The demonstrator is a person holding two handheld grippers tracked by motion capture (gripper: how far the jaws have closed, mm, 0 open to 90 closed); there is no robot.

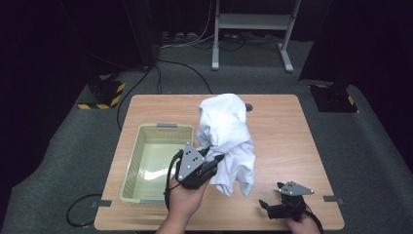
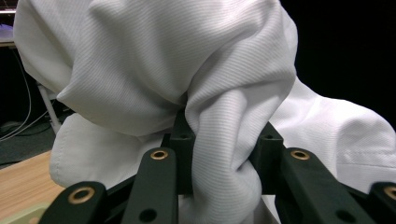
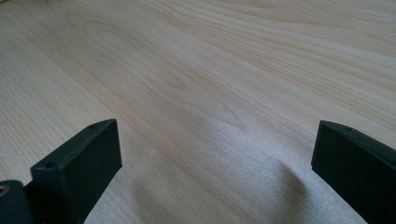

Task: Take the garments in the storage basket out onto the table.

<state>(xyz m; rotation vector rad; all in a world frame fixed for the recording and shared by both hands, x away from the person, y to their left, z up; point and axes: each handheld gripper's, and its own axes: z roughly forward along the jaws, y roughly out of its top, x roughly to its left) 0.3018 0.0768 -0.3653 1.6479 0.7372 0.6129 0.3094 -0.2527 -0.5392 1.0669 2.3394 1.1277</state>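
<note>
- A crumpled white woven-cotton garment (image 2: 154, 79) is sitting closest to the lens in the left gripper view, a twisted fold of it pinched between the black jaws of the left gripper (image 1: 210, 157), which is clamping it and holding the bundle up above the light wooden table (image 1: 282, 131)
- A pale green slatted plastic basket (image 1: 132, 168) is lying just to the left of that hand, its long axis running away from the person; the left gripper is much the nearer one, so a short leftward carry looks likely
- The right gripper (image 1: 265, 204) is resting near the table's front right edge, jaws spread wide with nothing between them
</note>
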